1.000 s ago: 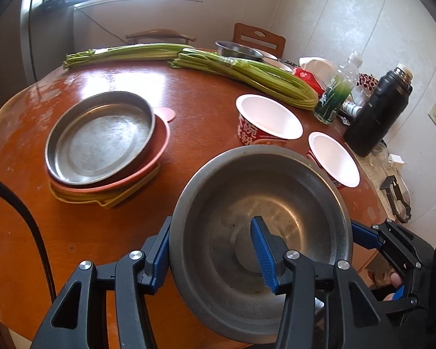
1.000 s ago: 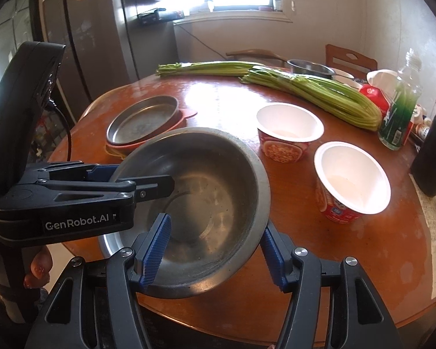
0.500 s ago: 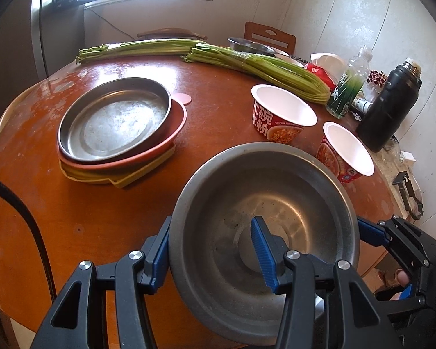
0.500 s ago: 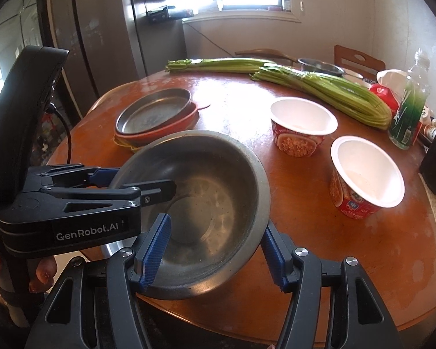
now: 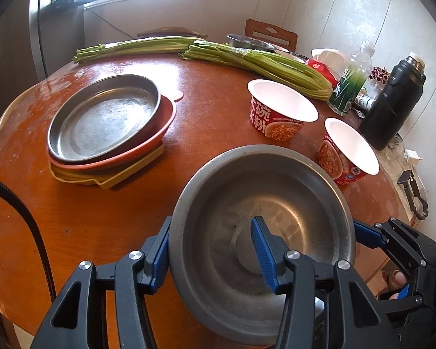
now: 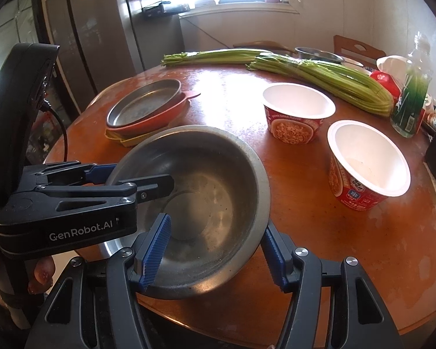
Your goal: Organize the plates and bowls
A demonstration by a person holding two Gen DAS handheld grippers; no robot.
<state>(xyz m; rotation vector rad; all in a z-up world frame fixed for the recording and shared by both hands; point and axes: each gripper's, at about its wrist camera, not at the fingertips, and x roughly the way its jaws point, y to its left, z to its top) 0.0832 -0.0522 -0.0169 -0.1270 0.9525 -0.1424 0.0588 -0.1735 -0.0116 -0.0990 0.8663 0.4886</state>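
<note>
A: Where is the steel bowl [image 5: 261, 232]?

B: At the near edge of the round wooden table [image 5: 212, 107], hanging partly past that edge. Both tools have it.

A: How does the left gripper [image 5: 209, 250] stand?

B: Its jaws are partly closed on the bowl's near-left rim: one blue pad outside the wall, the other inside the basin. From the right wrist view, the left gripper [image 6: 130, 179] comes in from the side with one finger over the rim and one under it.

A: And the right gripper [image 6: 215, 250]?

B: It straddles the near-right rim the same way, one pad in the basin, one against the outer wall. It is somewhat wider apart than the left, but closed on the rim.

A: Where are the other dishes?

B: A steel plate [image 5: 104, 116] tops a stack toward the table's left edge, over a red plate [image 5: 160, 133] and a yellow tray [image 5: 122, 179]. Two paper noodle bowls stand toward the right edge: the farther noodle bowl [image 5: 282, 110] and the nearer noodle bowl [image 5: 348, 148], just beside the steel bowl's far rim.

A: And the far edge?

B: Celery bunches [image 5: 247, 61] lie across it, with another steel basin [image 5: 250, 42] behind. A green bottle [image 5: 351, 84] and a black flask [image 5: 392, 101] stand at the right edge.
</note>
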